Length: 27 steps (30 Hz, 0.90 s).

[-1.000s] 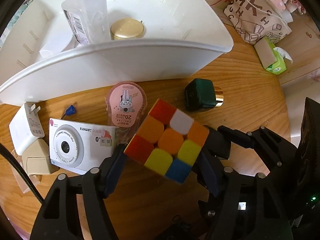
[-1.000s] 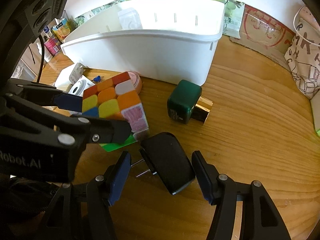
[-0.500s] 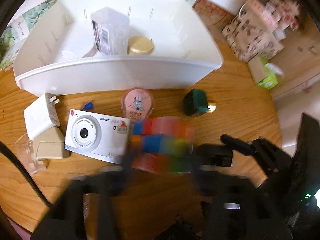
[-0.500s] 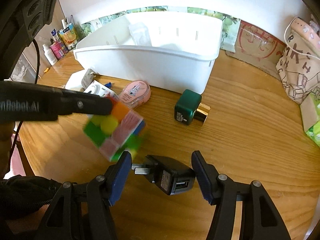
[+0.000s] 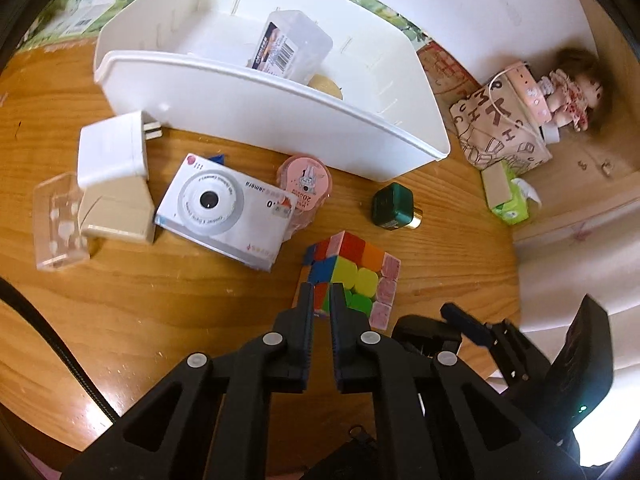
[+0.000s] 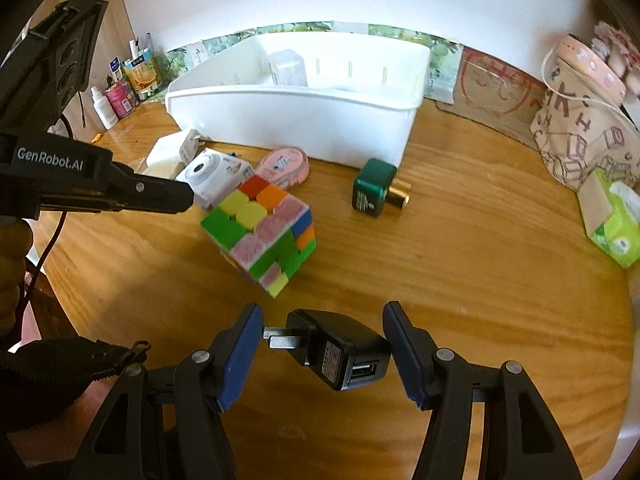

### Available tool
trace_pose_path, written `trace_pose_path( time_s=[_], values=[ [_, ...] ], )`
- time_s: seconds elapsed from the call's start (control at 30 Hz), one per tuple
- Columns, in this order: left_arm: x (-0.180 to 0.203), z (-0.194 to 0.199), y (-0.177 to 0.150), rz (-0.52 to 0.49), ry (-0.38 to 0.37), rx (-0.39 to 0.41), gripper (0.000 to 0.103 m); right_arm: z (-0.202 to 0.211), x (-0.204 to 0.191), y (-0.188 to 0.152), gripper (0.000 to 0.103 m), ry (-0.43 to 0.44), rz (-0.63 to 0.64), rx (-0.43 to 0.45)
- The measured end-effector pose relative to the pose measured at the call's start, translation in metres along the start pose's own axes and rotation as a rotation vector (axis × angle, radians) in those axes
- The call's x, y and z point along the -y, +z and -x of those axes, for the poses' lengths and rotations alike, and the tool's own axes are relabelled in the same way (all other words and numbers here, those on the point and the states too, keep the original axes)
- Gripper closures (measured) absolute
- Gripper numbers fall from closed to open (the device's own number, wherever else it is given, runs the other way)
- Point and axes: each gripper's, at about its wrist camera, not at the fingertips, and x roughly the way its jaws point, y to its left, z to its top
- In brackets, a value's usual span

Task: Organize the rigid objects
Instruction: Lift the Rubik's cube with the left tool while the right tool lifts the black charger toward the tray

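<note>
My left tongs (image 5: 320, 296) are pressed nearly together, empty, the cube (image 5: 352, 280) lying just beyond their tips at frame centre, while my right tongs (image 6: 322, 344) pinch the black charger (image 6: 340, 354), bin (image 6: 296, 120) straight ahead.

Warm, bright daylight from the right, strong fisheye bending at edges, slight motion blur on cube (image 6: 260, 232).

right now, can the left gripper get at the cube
Probably yes. The cube lies just past the left gripper tips with nothing between them. The jaws are almost closed and empty, so they would have to open first. The camera box lies apart from it.
</note>
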Motion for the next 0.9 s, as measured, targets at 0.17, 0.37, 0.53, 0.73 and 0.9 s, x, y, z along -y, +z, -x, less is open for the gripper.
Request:
trace_pose_path(
  time_s=[0.17,0.37,0.53,0.73,0.9],
  values=[
    [0.009,-0.002,-0.004,-0.024,0.001,-0.005,0.084,0.005,0.004,-0.014,0.040,-0.018,-0.027,-0.003],
    [0.021,-0.012,-0.001,-0.057,0.025,-0.038,0.057,0.009,0.017,-0.021,0.040,-0.053,-0.082,0.012],
    [0.036,-0.020,0.006,-0.105,0.048,-0.062,0.026,0.007,0.031,-0.018,0.040,-0.057,-0.133,0.031],
    [0.047,-0.041,0.015,-0.155,0.099,-0.137,0.022,-0.002,0.048,-0.008,0.040,-0.051,-0.174,0.051],
    [0.052,-0.063,0.018,-0.175,0.146,-0.220,0.022,-0.013,0.058,-0.002,0.040,-0.043,-0.187,0.030]
  ],
)
